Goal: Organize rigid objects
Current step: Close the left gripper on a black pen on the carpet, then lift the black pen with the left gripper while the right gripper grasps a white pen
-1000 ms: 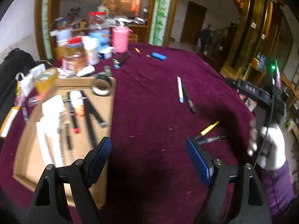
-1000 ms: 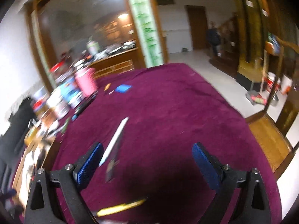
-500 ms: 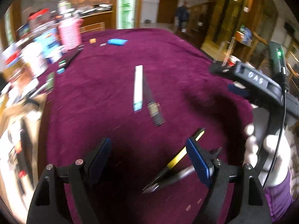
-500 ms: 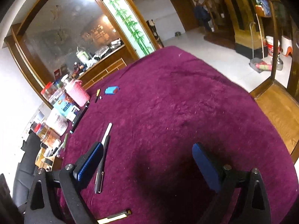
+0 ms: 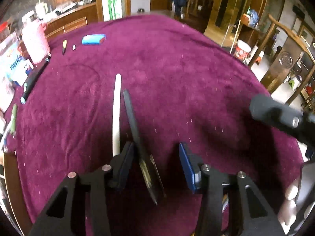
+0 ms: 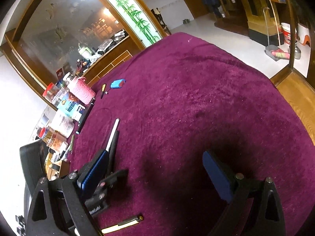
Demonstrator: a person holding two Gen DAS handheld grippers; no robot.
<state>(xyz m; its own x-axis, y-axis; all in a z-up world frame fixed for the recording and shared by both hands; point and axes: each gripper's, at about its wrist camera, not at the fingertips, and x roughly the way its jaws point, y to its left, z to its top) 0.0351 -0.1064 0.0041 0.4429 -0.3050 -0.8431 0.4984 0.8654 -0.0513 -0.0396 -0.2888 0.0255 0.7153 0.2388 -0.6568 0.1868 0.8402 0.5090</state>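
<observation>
Maroon cloth covers the counter (image 5: pixel 177 68). Left gripper (image 5: pixel 155 163) has just been closing its fingers around the black pen (image 5: pixel 135 129), lower centre — pads not yet pressing. White pen (image 5: pixel 116 114) lies just beside; exclude it, centre the black one first. Right gripper (image 6: pixel 157 175) stands open, empty.

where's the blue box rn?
In the left wrist view the blue box lies far left on the purple cloth, right of a small yellow-handled tool, near the pink container.
</observation>
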